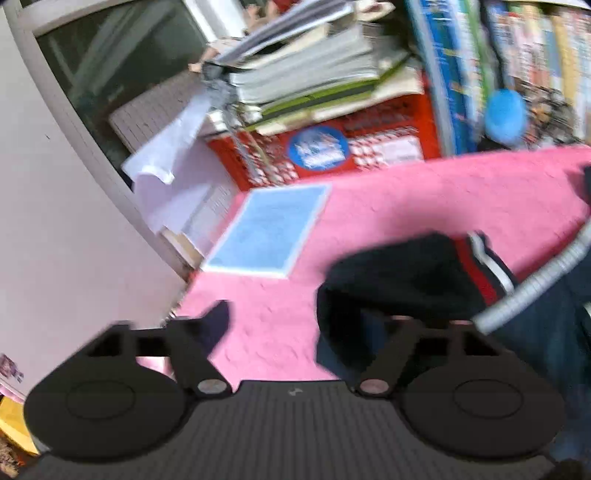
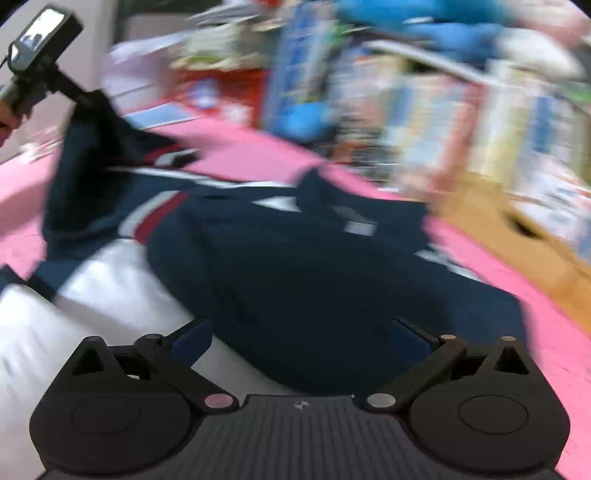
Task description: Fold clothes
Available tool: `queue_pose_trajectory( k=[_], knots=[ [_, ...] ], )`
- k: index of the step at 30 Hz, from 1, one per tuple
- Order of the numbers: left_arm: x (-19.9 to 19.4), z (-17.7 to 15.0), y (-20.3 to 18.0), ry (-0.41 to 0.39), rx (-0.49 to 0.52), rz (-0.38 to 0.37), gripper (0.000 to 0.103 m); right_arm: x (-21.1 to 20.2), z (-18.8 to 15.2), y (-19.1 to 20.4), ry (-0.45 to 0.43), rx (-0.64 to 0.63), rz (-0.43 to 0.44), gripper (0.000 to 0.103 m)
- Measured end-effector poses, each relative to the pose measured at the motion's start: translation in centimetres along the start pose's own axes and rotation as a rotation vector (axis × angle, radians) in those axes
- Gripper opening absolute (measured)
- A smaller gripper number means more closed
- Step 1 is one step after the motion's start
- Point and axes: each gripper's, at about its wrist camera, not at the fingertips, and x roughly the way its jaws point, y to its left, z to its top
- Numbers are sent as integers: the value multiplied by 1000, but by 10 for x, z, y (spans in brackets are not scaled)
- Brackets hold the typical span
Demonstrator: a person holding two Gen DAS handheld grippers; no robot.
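Your left gripper [image 2: 79, 105] clamps the navy jacket's [image 2: 295, 266] sleeve, lifted above the pink surface [image 1: 406, 199]; your right gripper [image 2: 301, 332] looks spread over its body. Likely mid-fold: carry that sleeve across.

My left tool [image 1: 295, 321] was matte black plastic: two round discs on either side of a ribbed centre plate, which carried a small round mark. Angled link arms ran off it, each pinned by a dull silver rivet. A grey corrugated hose [image 1: 535, 284] crossed its right side. My right tool [image 2: 301, 332] had the same build (more rivets showed on it, small ones capping the outer linkage). From the right wrist camera the left tool's handle [image 2: 27, 92] looked grey under a black body, with a small lit screen [image 2: 40, 26] on top.
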Motion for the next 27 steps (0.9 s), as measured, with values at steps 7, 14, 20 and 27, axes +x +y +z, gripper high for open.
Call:
queue_pose_trajectory(
  k=[7, 14, 20, 27],
  knots=[
    [-54, -48, 6, 1, -95, -453, 102, 30, 18, -7, 25, 150, -45, 8],
    [-74, -73, -20, 31, -69, -633, 103, -59, -36, -143, -63, 468, -576, 8],
    [-48, -88, -42, 171, -148, -707, 103, -166, -138, -233, -5, 787, -926, 37],
    [-47, -89, -60, 110, -229, -708, 103, -196, -188, -184, -82, 726, -462, 93]
  ],
)
